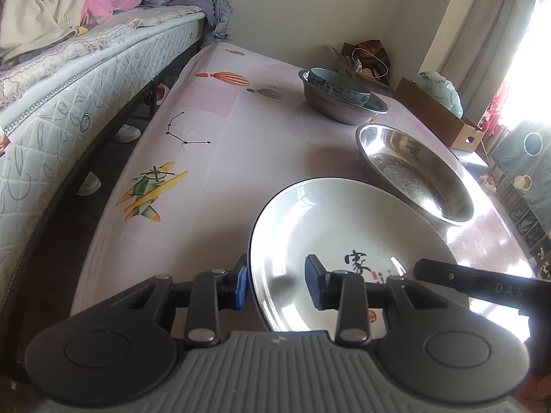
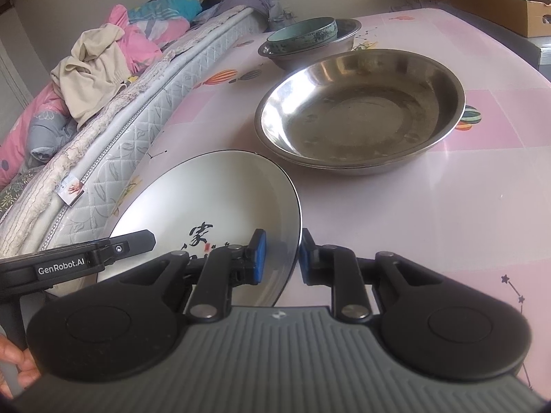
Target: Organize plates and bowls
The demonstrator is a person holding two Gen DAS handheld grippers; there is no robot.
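While both grippers flank the white plate [image 1: 344,241]:
Left gripper [image 1: 277,287]: spread, astride plate rim.
Right gripper [image 2: 281,258]: pinching plate rim.
Steel basin [image 2: 360,110]: beyond plate.

Bed [image 1: 86,79] beside sunlit curtained window [image 1: 530,44]

The white plate [image 1: 344,241] looks like glazed ceramic, glossy and smooth, with a thin dark rim and black brushed characters. The wide dish [image 2: 358,110] beyond it is polished metal, mirror-bright on its walls, duller and scuffed on its floor. The farther metal bowl [image 1: 344,110] holds a glazed teal ceramic bowl [image 1: 335,84]. The table cover [image 1: 213,172] is smooth, sheeny printed plastic. The grippers' bodies are matt black plastic with ribbed grey housings and blue rubbery pads [image 2: 259,256]. The mattress [image 1: 69,110] is quilted cloth.
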